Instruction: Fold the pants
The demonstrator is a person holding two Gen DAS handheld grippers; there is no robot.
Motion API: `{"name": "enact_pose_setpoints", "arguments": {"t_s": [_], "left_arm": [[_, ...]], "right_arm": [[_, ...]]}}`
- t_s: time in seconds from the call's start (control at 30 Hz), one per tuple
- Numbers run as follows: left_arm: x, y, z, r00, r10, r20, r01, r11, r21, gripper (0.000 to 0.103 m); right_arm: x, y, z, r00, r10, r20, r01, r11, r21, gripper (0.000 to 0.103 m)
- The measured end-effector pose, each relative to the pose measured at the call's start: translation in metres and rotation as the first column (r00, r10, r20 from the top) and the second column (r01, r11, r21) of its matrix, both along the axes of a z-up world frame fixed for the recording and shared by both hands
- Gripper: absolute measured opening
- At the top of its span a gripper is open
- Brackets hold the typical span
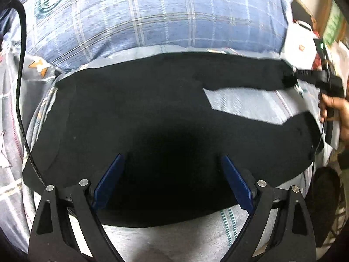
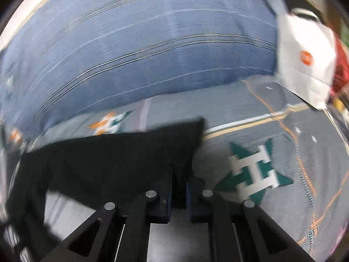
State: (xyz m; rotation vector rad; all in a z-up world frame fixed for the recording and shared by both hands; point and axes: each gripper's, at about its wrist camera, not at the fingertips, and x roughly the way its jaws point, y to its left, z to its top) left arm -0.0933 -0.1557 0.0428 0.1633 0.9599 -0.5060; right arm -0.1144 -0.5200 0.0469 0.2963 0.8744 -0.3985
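Observation:
Black pants (image 1: 152, 120) lie spread on a bed, the waist end near me and two legs running off to the right. My left gripper (image 1: 172, 156) hovers open over the wide part of the pants, and nothing sits between its blue pads (image 1: 109, 179). In the left wrist view, my right gripper (image 1: 290, 79) is at the far leg's end, held by a person's hand (image 1: 333, 109). In the blurred right wrist view, the right gripper (image 2: 180, 176) is shut on the corner of that black pant leg (image 2: 109, 159), with the cloth pinched between its narrow jaws.
The bed sheet (image 1: 240, 102) is grey with teal and orange emblems (image 2: 253, 172). A large blue plaid pillow (image 1: 152, 21) lies behind the pants. A white bag (image 2: 305, 61) stands at the back right. A black cable (image 1: 21, 87) hangs along the left side.

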Motion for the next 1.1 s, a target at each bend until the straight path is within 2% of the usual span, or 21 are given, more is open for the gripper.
{"name": "enact_pose_setpoints", "arguments": {"t_s": [0.03, 0.1, 0.13, 0.17, 0.2, 0.33, 0.4, 0.5, 0.57, 0.63, 0.73, 0.83, 0.9, 0.97, 1.03, 1.07, 1.1], "left_arm": [[0.002, 0.009, 0.003, 1.0, 0.012, -0.004, -0.012, 1.0, -0.02, 0.092], [0.004, 0.028, 0.006, 0.999, 0.043, -0.001, -0.043, 0.998, -0.042, 0.092], [0.006, 0.037, 0.007, 0.998, 0.059, -0.003, -0.059, 0.997, -0.05, 0.092], [0.007, 0.05, 0.007, 0.996, 0.083, -0.014, -0.084, 0.994, -0.064, 0.092], [0.011, 0.07, 0.004, 0.992, 0.12, -0.04, -0.123, 0.988, -0.094, 0.092], [0.02, 0.134, -0.009, 0.954, 0.265, -0.141, -0.288, 0.941, -0.177, 0.092], [0.024, 0.166, -0.018, 0.912, 0.354, -0.207, -0.395, 0.894, -0.212, 0.092], [0.019, 0.195, -0.023, 0.869, 0.426, -0.252, -0.485, 0.833, -0.267, 0.092], [0.014, 0.207, -0.027, 0.843, 0.472, -0.257, -0.532, 0.8, -0.278, 0.092], [0.017, 0.208, -0.031, 0.841, 0.473, -0.263, -0.536, 0.796, -0.281, 0.092], [0.025, 0.2, -0.035, 0.846, 0.457, -0.274, -0.524, 0.806, -0.274, 0.092], [0.032, 0.184, -0.034, 0.855, 0.458, -0.243, -0.512, 0.819, -0.258, 0.092], [0.038, 0.178, -0.036, 0.863, 0.456, -0.219, -0.501, 0.829, -0.248, 0.103], [0.047, 0.172, -0.036, 0.864, 0.46, -0.205, -0.499, 0.838, -0.223, 0.103], [0.056, 0.17, -0.037, 0.855, 0.479, -0.199, -0.514, 0.835, -0.198, 0.103], [0.059, 0.168, -0.039, 0.85, 0.486, -0.202, -0.519, 0.837, -0.174, 0.103], [0.063, 0.165, -0.039, 0.861, 0.467, -0.202, -0.499, 0.852, -0.16, 0.102]], "right_arm": [[-0.001, -0.004, -0.002, 0.998, 0.016, -0.053, -0.014, 0.999, 0.046, 0.011], [-0.019, -0.003, 0.003, 0.994, 0.074, -0.083, -0.068, 0.994, 0.082, 0.015], [-0.033, -0.001, 0.008, 0.992, 0.095, -0.084, -0.088, 0.993, 0.082, 0.027], [-0.047, 0.001, 0.011, 0.99, 0.109, -0.088, -0.102, 0.991, 0.085, 0.048], [-0.061, 0.001, 0.014, 0.989, 0.116, -0.09, -0.109, 0.99, 0.085, 0.055], [-0.101, -0.007, 0.011, 0.987, 0.124, -0.106, -0.112, 0.988, 0.108, 0.057], [-0.103, -0.01, 0.004, 0.988, 0.121, -0.094, -0.107, 0.984, 0.145, 0.057], [-0.097, -0.007, -0.016, 0.989, 0.131, -0.071, -0.111, 0.965, 0.238, 0.057], [-0.098, -0.004, -0.021, 0.993, 0.114, -0.033, -0.104, 0.969, 0.224, 0.057], [-0.096, 0.001, -0.021, 0.994, 0.104, -0.02, -0.097, 0.972, 0.213, 0.058], [-0.092, 0.004, -0.02, 0.993, 0.115, -0.027, -0.108, 0.974, 0.201, 0.058], [-0.089, 0.009, -0.019, 0.991, 0.128, -0.034, -0.12, 0.976, 0.181, 0.056], [-0.088, 0.009, -0.02, 0.99, 0.137, -0.034, -0.129, 0.976, 0.176, 0.044], [-0.087, 0.011, -0.02, 0.99, 0.132, -0.041, -0.125, 0.981, 0.152, 0.023], [-0.084, 0.011, -0.02, 0.988, 0.148, -0.033, -0.142, 0.979, 0.148, 0.013], [-0.083, 0.012, -0.019, 0.988, 0.153, -0.03, -0.147, 0.978, 0.148, 0.011], [-0.082, 0.011, -0.018, 0.988, 0.153, -0.028, -0.147, 0.979, 0.139, 0.011]]}}
